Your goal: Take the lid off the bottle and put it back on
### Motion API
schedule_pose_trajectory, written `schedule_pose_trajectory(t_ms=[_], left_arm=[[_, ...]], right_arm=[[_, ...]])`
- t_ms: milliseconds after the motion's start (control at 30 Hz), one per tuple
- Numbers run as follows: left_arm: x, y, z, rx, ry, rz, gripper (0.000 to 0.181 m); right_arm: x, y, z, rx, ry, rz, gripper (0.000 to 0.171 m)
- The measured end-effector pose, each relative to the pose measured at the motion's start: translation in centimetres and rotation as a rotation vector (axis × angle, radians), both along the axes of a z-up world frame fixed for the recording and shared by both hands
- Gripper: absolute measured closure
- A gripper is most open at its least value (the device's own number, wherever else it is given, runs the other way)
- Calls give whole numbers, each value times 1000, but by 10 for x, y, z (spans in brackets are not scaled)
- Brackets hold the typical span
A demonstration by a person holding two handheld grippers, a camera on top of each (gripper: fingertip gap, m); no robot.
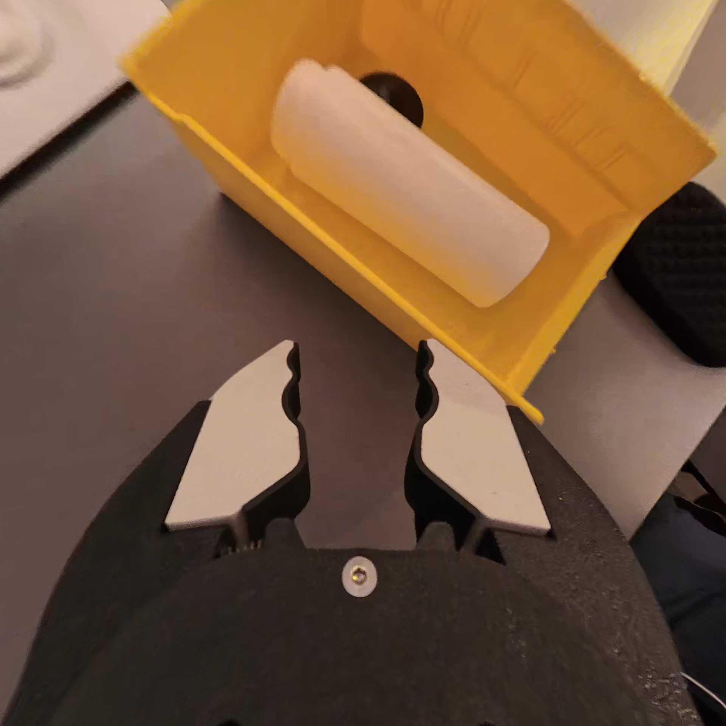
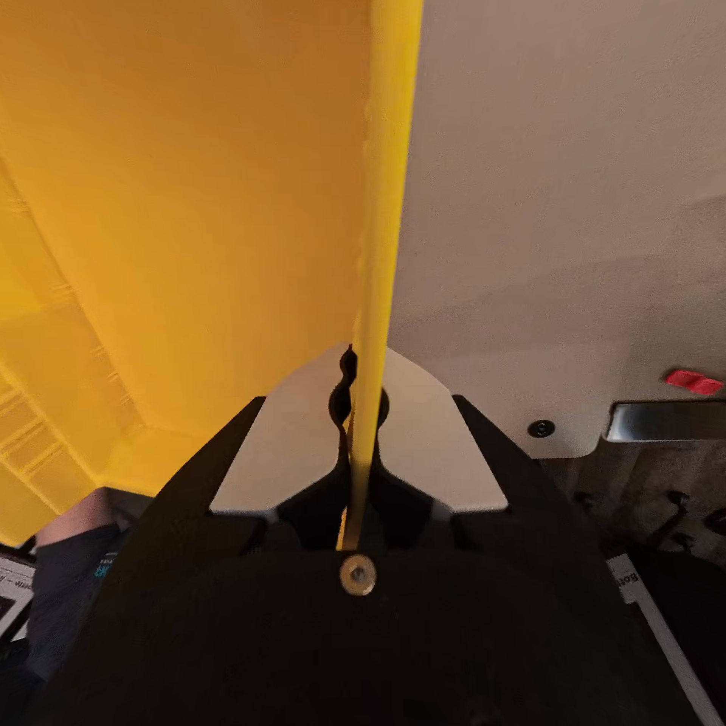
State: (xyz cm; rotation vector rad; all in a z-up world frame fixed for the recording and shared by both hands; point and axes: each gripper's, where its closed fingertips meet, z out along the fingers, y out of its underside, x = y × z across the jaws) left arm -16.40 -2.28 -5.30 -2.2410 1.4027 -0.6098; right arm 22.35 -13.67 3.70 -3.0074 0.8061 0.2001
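A translucent white bottle (image 1: 408, 184) lies on its side inside a yellow bin (image 1: 235, 51) that stands tilted on a dark table (image 1: 118, 314). A black lid (image 1: 393, 96) shows at the bottle's far end. My left gripper (image 1: 357, 349) is open and empty, just in front of the bin's near rim. My right gripper (image 2: 363, 357) is shut on the yellow bin's wall (image 2: 383, 196), with the rim running up between its fingers. The bin's inside (image 2: 176, 196) fills the left of the right wrist view. The bottle does not show there.
A black mesh object (image 1: 683, 275) lies to the right of the bin. A pale surface (image 1: 59, 59) lies beyond the table's far left edge. In the right wrist view a pale panel (image 2: 569, 196) with a metal handle (image 2: 664, 420) and a red tab (image 2: 693, 381) stands to the right.
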Motion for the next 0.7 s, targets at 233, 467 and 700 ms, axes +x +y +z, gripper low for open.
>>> schedule_pose_trajectory(t_ms=[233, 467, 700], left_arm=[[33, 4, -43, -290, 121, 29, 135], [45, 15, 7, -278, -10, 85, 133], [60, -19, -48, -428, 304, 16, 130]], right_arm=[[66, -51, -60, -105, -2, -70, 167], [73, -53, -90, -18, 141, -79, 167], [85, -61, -73, 27, 131, -63, 167]])
